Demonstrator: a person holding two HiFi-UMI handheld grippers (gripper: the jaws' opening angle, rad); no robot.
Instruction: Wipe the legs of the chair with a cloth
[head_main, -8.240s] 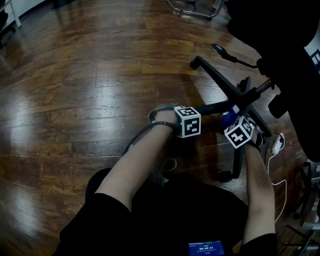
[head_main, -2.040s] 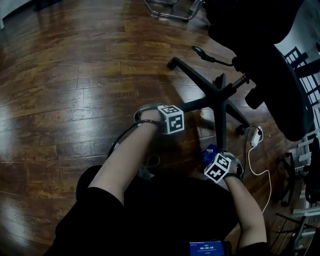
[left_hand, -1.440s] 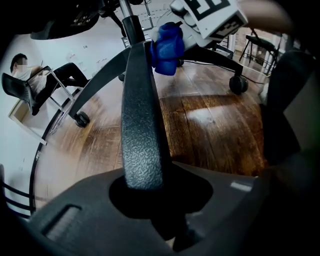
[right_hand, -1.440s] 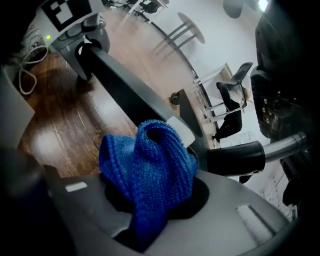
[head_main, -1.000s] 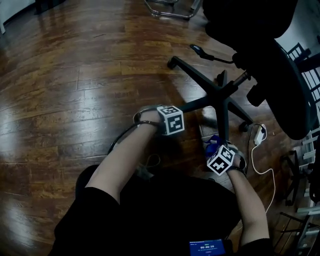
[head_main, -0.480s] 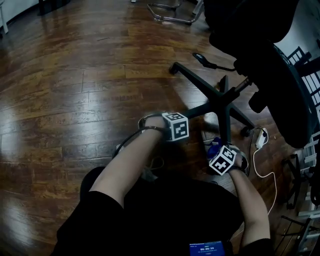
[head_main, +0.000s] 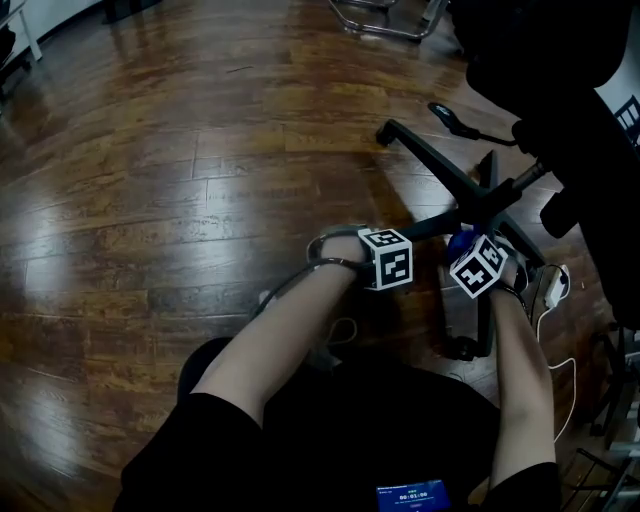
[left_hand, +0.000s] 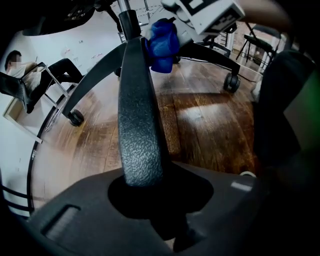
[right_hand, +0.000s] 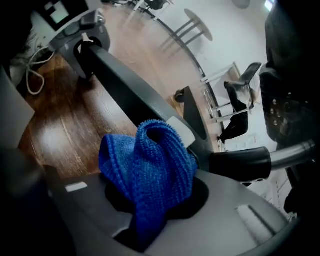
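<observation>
A black office chair stands on its five-armed base (head_main: 490, 200) over dark wood floor. My left gripper (head_main: 388, 258) is shut on the chair leg (head_main: 432, 226) that points toward me; in the left gripper view that textured leg (left_hand: 137, 110) runs up out of the jaws. My right gripper (head_main: 472, 258) is shut on a bunched blue cloth (head_main: 459, 241), held against the same leg close to the hub. In the right gripper view the cloth (right_hand: 150, 165) fills the jaws, with the leg (right_hand: 125, 82) behind it. The left gripper view also shows the cloth (left_hand: 162, 42) high on the leg.
A leg with a caster (head_main: 463, 348) points back toward my knees. A white power strip (head_main: 553, 285) and its cable lie right of the base. The chair's seat (head_main: 570, 90) overhangs at upper right. Another chair's chrome frame (head_main: 385, 22) sits far off.
My right gripper has carried the blue cloth from the outer end of a leg near me up toward the hub. The left gripper has kept its hold on the leg.
</observation>
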